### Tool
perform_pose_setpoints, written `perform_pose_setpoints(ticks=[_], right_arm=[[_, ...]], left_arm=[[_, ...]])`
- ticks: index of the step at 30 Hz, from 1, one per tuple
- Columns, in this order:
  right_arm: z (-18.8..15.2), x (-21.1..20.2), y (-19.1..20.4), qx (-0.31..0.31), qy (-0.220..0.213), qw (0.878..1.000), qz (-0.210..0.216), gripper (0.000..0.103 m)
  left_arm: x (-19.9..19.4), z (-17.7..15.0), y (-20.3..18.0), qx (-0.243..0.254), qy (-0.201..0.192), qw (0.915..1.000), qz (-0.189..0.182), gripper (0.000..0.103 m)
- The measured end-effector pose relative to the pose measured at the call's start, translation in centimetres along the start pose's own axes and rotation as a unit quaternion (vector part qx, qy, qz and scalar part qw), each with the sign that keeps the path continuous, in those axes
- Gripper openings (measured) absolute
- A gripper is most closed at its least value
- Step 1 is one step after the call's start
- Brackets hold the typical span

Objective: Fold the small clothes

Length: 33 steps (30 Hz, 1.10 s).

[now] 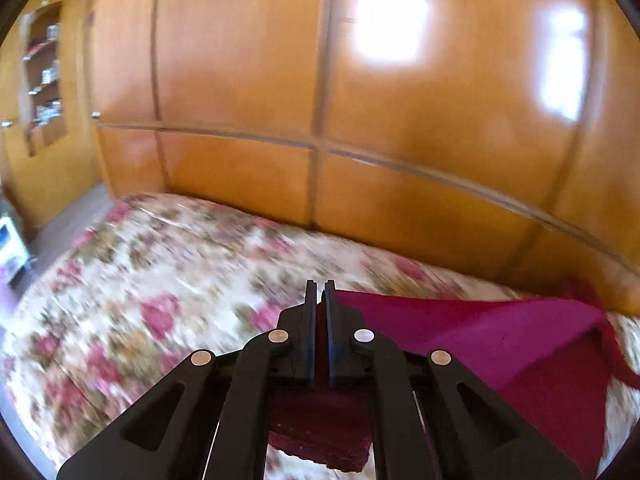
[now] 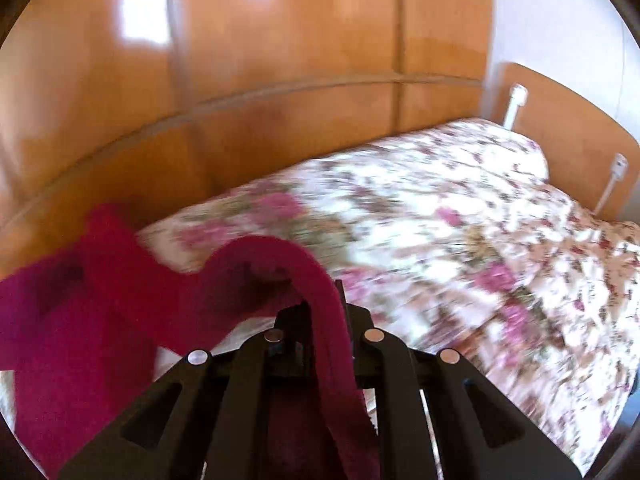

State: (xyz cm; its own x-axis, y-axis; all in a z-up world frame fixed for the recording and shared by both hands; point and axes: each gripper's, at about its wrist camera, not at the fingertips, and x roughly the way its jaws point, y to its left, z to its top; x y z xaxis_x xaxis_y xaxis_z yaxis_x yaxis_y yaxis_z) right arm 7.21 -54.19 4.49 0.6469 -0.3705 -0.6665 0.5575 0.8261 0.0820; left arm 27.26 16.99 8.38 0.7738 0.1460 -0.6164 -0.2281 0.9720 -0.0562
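A small magenta knit garment [image 1: 500, 344] hangs stretched above the floral bedspread [image 1: 168, 280]. My left gripper [image 1: 319, 292] is shut on one edge of it, with dark red fabric pinched between the jaws and a ribbed hem drooping below. In the right wrist view my right gripper [image 2: 324, 304] is shut on another part of the magenta garment [image 2: 80, 320], a band of which drapes over the jaws and down between the arms. The rest of the cloth trails off to the left, lifted clear of the floral bedspread [image 2: 460, 240]. Both views are blurred by motion.
A glossy wooden wardrobe [image 1: 360, 120] runs along the far side of the bed. Open shelves [image 1: 44, 76] with small items sit at the far left. A wooden headboard [image 2: 560, 136] with white cables stands at the right end of the bed.
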Motion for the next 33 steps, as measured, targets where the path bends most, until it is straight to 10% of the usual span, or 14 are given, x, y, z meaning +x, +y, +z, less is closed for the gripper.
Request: perform_pose_setpoints(ticks=[6,10,15,19,22,23,29,33], right_arm=[[1.7,4.7,-1.9,-0.008,0.034,0.998,-0.060,0.013],[1.7,5.4,-1.4,-0.020,0.028,0.997,-0.072,0.071],[-0.1,2.6,-1.6,-0.033,0.001,0.997,-0.068,0.083],[-3.8,-1.0,-0.7,-0.052,0.008,0.999,-0.002,0.083],[-8.0,-3.5,1.6,-0.076,0.048,0.992,0.090,0.083],[-9.6,-4.1,2.6,-0.084,0.064,0.987,0.120,0.083],[-17.0,-5.9,8.0,-0.116,0.141,0.956,0.230,0.082],[-19.7,-6.1,9.9,-0.121,0.161,0.949,0.242,0.060]], left_arm=[[4.9,2.7,2.1,-0.015,0.030,0.9944,0.100,0.000],[6.1,1.7,2.1,-0.013,0.052,0.9926,0.108,0.000],[4.1,-2.2,0.8,0.020,0.055,0.9983,-0.002,0.000],[2.0,-8.0,-1.8,0.077,0.093,0.9857,-0.118,0.000],[1.8,-12.0,-2.9,0.066,0.137,0.9726,-0.175,0.070],[1.6,-12.9,-2.9,0.056,0.135,0.9722,-0.183,0.073],[2.2,-16.9,-4.3,0.034,0.184,0.9579,-0.218,0.067],[1.9,-18.1,-5.5,0.066,0.194,0.9565,-0.208,0.016]])
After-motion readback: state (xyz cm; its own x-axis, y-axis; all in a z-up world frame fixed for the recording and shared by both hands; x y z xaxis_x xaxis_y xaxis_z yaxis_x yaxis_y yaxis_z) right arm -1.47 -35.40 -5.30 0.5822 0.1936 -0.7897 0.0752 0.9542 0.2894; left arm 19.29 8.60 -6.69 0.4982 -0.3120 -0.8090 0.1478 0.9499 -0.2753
